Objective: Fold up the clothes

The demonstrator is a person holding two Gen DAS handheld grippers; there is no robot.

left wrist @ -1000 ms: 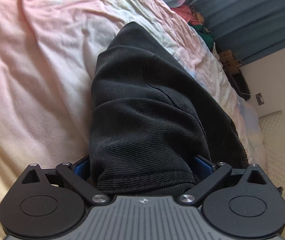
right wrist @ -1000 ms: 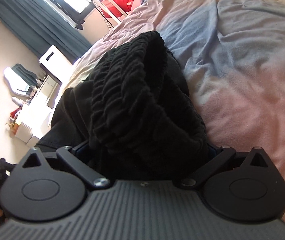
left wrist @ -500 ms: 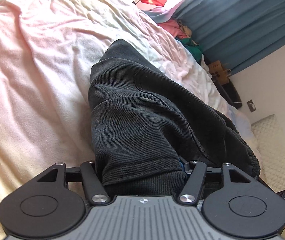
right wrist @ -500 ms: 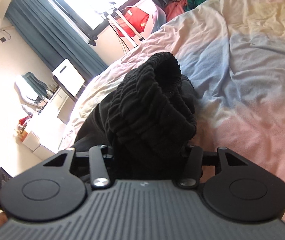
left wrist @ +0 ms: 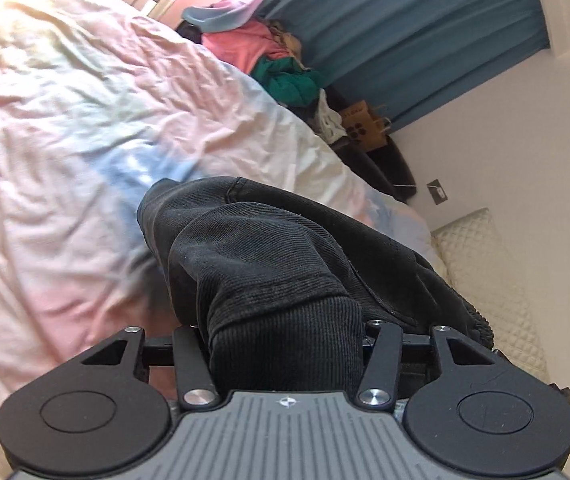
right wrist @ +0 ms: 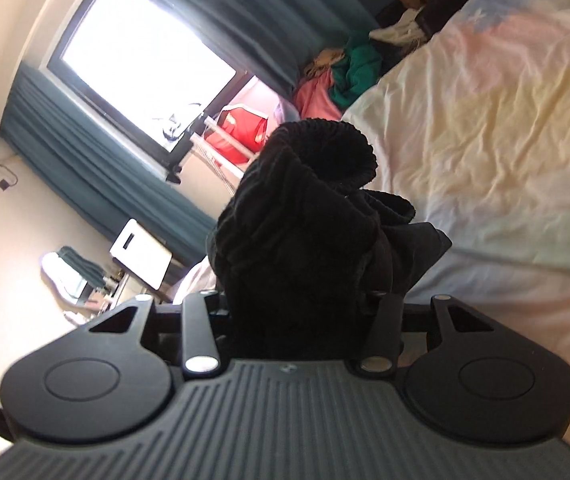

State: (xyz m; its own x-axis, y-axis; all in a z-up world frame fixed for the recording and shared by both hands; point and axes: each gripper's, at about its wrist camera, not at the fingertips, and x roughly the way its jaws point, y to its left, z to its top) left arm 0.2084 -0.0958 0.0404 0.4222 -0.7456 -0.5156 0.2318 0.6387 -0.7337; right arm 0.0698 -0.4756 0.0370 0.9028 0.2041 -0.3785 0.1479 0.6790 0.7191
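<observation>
The left gripper (left wrist: 285,344) is closing, its fingers clamping the ribbed hem of a black corduroy garment (left wrist: 285,264). The right gripper (right wrist: 297,312) is clenched on the garment's bunched elastic band (right wrist: 321,152). The garment hangs between both grippers above the pastel rumpled bed sheet (left wrist: 65,160), probably so it can be spread flat for folding.

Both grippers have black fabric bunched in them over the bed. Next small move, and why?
Probably draw the two grippers apart to stretch the black garment flat. The left gripper, jaws closing, clamps a ribbed hem; the right gripper clamps a bunched elastic band. The cloth between them sags in folds above the bedsheet, too crumpled to fold yet.
</observation>
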